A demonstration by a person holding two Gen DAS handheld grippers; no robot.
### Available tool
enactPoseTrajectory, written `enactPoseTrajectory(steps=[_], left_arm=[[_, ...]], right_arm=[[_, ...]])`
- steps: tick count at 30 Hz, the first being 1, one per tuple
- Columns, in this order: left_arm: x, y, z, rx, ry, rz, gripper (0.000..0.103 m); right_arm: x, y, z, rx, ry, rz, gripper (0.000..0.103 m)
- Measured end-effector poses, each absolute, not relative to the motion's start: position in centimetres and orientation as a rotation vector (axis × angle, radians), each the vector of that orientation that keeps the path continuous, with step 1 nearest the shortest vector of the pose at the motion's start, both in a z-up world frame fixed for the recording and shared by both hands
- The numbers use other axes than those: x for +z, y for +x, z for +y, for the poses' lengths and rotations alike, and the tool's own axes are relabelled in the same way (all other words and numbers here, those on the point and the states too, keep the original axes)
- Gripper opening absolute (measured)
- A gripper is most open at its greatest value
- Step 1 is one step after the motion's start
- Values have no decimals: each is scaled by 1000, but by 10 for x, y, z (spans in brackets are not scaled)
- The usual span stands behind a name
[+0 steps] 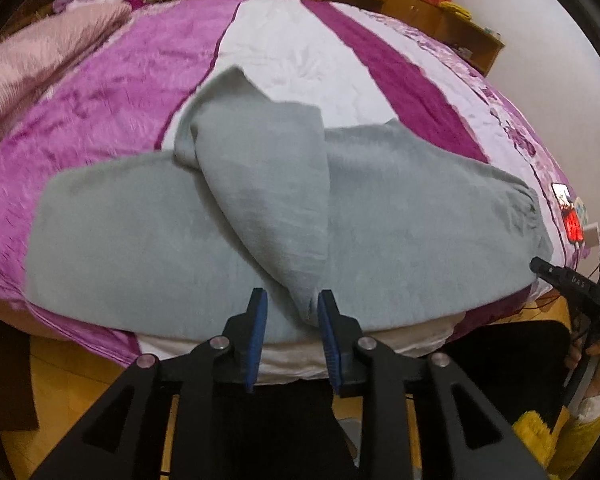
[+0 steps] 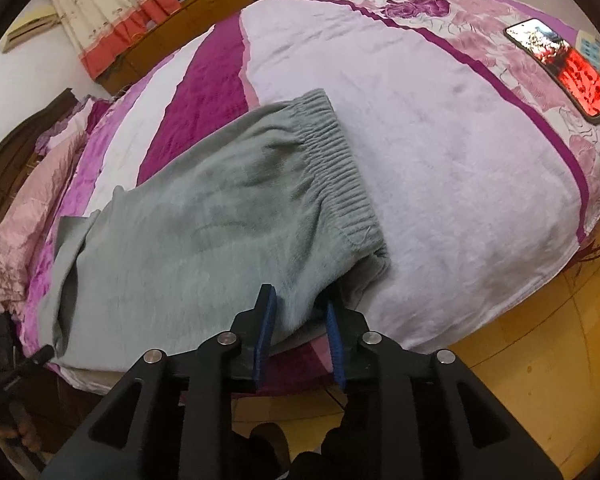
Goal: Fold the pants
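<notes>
Left wrist view: the grey pants (image 1: 236, 216) lie across the near edge of the bed (image 1: 112, 92), one leg lapped over the other in a loose diagonal flap, so a first lengthwise fold appears laid but not squared. The left gripper (image 1: 292, 304) hangs at the bed's near edge with its jaws parted; a fold of cloth stands between them, touching the right pad, and no pinch is evident. In the right wrist view the ribbed waistband (image 2: 340, 168) lies flat on the pale blanket, and the right gripper (image 2: 300, 308) has its jaws parted with the cloth's near edge between them, apparently released. Judged remaining: straighten the flap, then fold crosswise toward the waistband. Room: broad bare blanket lies beyond the pants; the near hem overhangs the mattress edge, with floor directly below. A lit phone (image 2: 560, 68) rests near the bed's right corner, well apart from the waistband.
</notes>
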State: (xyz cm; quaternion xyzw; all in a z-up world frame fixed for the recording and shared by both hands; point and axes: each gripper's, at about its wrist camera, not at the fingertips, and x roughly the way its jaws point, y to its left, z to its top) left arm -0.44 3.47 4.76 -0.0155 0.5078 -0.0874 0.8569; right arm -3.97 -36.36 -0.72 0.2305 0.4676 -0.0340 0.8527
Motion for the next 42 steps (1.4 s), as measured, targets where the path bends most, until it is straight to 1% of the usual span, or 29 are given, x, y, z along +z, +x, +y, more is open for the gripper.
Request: enactPoseTrajectory(steps=[4,5,14,20,27,28,30,37,42], left_arm=[[58,-6,39,-176,-48,1061,27],[60,-6,41,-173,-56,1058,27],[73,20,48,-131,-48,1021,27],[82,54,38,-135,-28,1000,27],[83,93,9,-153,6,989,29],[81,97,6,-155,14,992,30],[74,110,-3,-160,32,1007,33],[51,155,-21,-132,77,1017,33],[33,178,-28,-94,93,1070,33]], right_arm=[[3,-48,-358,-71,460,981,28],[6,-52,-357,-66,452,972,29],[44,-76,-338,-15,355,880,29],[57,-57,-322,39,354,831,30],[39,-18,-310,83,359,864,30],[35,-13,-309,82,357,869,30],[29,-6,-308,85,361,873,30],[3,8,-306,87,362,901,30],[-12,9,-304,86,368,885,30]])
